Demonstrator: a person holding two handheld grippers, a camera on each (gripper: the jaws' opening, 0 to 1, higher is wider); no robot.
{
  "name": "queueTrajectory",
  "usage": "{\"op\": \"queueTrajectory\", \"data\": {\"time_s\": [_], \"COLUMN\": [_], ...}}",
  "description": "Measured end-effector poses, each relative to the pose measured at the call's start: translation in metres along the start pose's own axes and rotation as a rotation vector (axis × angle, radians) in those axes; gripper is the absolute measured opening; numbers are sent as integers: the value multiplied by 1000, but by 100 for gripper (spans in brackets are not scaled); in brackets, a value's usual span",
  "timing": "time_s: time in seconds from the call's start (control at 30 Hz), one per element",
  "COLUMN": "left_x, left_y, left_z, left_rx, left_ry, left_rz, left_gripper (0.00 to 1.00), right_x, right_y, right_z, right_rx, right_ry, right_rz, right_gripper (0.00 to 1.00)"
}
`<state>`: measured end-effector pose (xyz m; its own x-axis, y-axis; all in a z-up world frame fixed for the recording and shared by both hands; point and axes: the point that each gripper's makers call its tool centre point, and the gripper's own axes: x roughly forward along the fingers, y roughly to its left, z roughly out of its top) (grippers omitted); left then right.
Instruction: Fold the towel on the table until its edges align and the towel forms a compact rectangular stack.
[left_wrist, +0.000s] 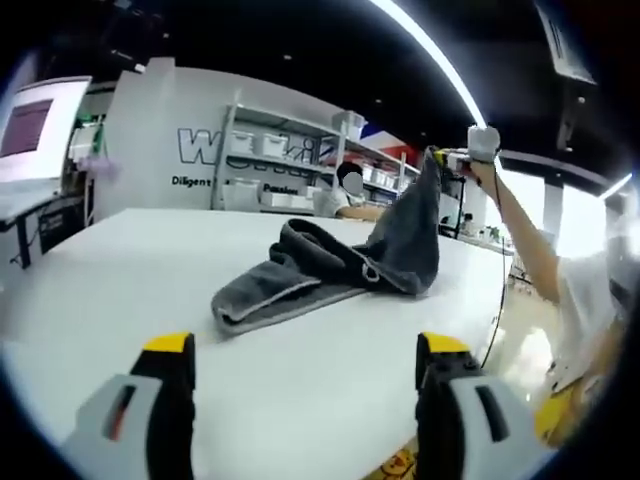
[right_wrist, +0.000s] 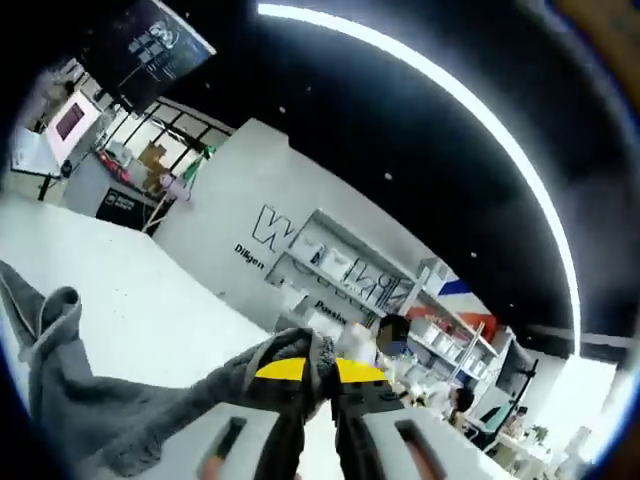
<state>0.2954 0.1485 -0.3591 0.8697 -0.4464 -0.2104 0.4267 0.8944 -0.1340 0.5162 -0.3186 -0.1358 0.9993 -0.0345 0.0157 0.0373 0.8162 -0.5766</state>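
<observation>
A dark grey towel (left_wrist: 345, 262) lies crumpled at the centre of the left gripper view on the white table (left_wrist: 150, 270), one corner drawn up toward the upper right by the right gripper (left_wrist: 452, 158), jaws clamped on the cloth (a person's arm behind it). The left gripper (left_wrist: 305, 375) hovers at the bottom of that view, jaws apart, holding nothing.

Dark grey towel (left_wrist: 330, 265), plain, with a paler grey band along its hem. White worktop (left_wrist: 120, 290), unpatterned. Left gripper (left_wrist: 305, 370): light grey body, black jaws tipped yellow, an orange mark on one side. Right gripper (right_wrist: 320, 375): black jaws capped yellow, grey housing behind.
</observation>
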Motion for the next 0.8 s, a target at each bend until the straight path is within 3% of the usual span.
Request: {"op": "queueTrajectory", "data": {"time_s": [0.07, 0.1, 0.13, 0.2, 0.3, 0.47, 0.57, 0.67, 0.7, 0.8], "left_x": [-1, -1, -2, -3, -2, 2, 5, 8, 8, 12], "left_y": [0, 0, 1, 2, 3, 2, 0, -2, -2, -2], "left_z": [-1, -1, -1, -1, 0, -1, -2, -3, -4, -8], "left_rx": [1, 0, 2, 2, 3, 4, 6, 6, 6, 7], "left_ry": [5, 6, 7, 5, 6, 11, 15, 21, 22, 39], "left_rz": [-1, -1, -1, 3, 8, 5, -4, -10, -11, -17], "left_gripper": [96, 96, 96, 96, 96, 96, 96, 96, 96, 96], "right_x": [19, 22, 26, 28, 25, 12, -5, -36, -46, -80], "right_y": [13, 16, 25, 31, 37, 27, 28, 44, 53, 92], "right_z": [-62, -75, -107, -136, -158, -150, -126, -106, -104, -110], "right_rx": [35, 47, 44, 44, 68, 104, 163, 272, 305, 511], "right_ry": [137, 163, 238, 292, 333, 283, 199, 117, 106, 98], "right_rz": [36, 43, 67, 74, 87, 60, 79, 134, 168, 287], "right_gripper": [9, 10, 11, 14, 24, 22, 22, 25, 26, 30]}}
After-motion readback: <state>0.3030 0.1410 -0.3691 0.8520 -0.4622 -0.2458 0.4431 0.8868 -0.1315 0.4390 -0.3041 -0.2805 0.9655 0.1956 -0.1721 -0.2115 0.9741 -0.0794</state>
